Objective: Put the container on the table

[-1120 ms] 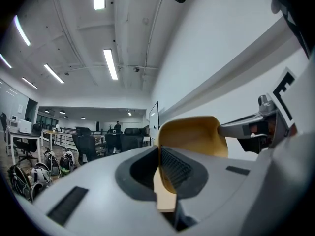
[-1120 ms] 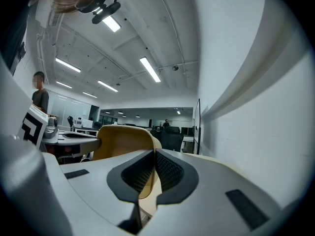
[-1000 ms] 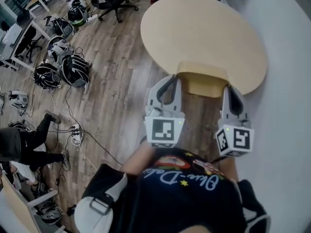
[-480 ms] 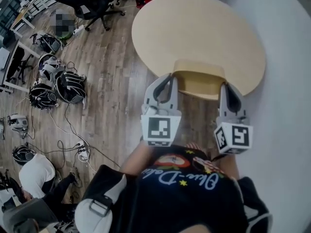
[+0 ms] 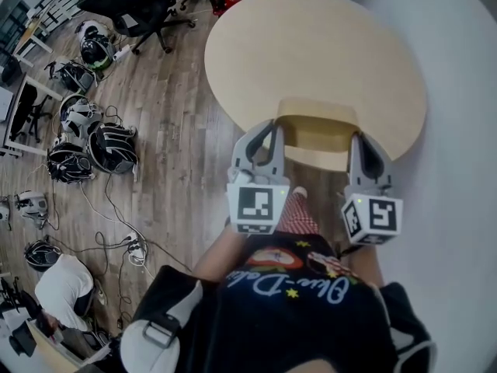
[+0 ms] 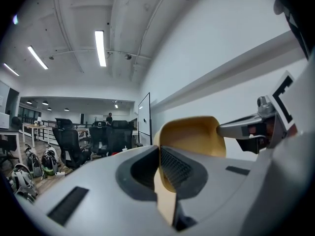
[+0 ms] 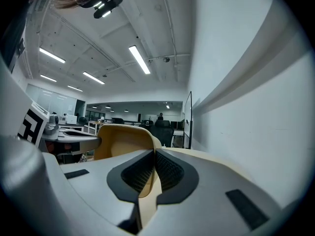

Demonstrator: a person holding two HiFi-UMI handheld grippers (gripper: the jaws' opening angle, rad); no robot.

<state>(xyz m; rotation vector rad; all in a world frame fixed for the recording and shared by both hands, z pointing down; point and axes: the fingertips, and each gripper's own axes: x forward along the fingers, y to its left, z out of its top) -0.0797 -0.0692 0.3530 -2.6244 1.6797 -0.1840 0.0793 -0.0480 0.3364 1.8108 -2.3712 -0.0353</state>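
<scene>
A tan open-topped container (image 5: 318, 134) hangs between my two grippers, over the near edge of the round light-wood table (image 5: 311, 45). My left gripper (image 5: 268, 134) is shut on the container's left wall, and my right gripper (image 5: 365, 146) is shut on its right wall. In the left gripper view the tan wall (image 6: 192, 134) runs down between the jaws of the left gripper (image 6: 160, 156), with the right gripper (image 6: 246, 129) beyond it. In the right gripper view the container (image 7: 120, 139) sits in the right gripper (image 7: 153, 156), whose dark pads (image 7: 167, 168) press its edge.
A white wall (image 5: 466, 130) runs close along the right. Black office chairs (image 5: 132, 6) stand beyond the table's left. Helmets (image 5: 109, 142) and cables (image 5: 128, 243) litter the wood floor at the left. A person (image 5: 62, 282) crouches at the lower left.
The table has drawn slightly nearer and the container sits a bit further over its near edge. Both grippers keep their hold. The person at lower left has shifted.
</scene>
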